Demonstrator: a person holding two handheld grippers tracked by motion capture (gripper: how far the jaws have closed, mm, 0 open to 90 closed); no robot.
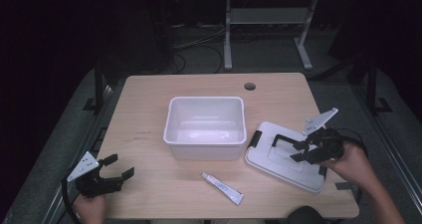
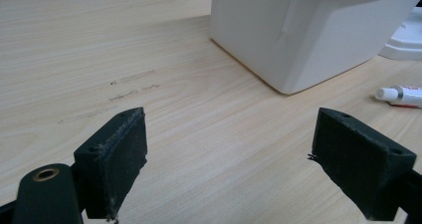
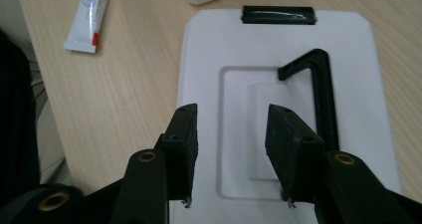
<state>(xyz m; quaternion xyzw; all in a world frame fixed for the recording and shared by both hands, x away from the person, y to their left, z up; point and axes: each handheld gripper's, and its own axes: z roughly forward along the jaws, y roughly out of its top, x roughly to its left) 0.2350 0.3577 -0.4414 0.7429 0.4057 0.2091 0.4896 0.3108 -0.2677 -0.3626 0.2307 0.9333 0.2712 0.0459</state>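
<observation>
Right hand-held gripper (image 1: 301,151) poised over the white lid (image 1: 283,159), jaws partly apart with nothing between them, pads clear of the lid's surface. Lid lying flat on the desk (image 1: 149,99) at the right, just beside the white bin (image 1: 206,127), close to the near right edge. Black handle (image 3: 318,84) folded down on the lid's top, just right of the right jaw in the right gripper view; black latch (image 3: 277,14) at the lid's far end in that view. No contact between jaws and handle.

Left hand-held gripper (image 1: 117,168) at the near left corner of the desk, jaws spread wide, empty, pointed toward the bin across bare wood. Well apart from the lid.

White bin open, upright, in the middle of the desk, nothing visible inside. Small white tube (image 1: 222,188) lying on the desk near the front edge, between the two hand-held grippers, just in front of the bin and left of the lid; capped end toward the bin. Round cable hole (image 1: 250,86) in the desk at the far side, behind the bin.
</observation>
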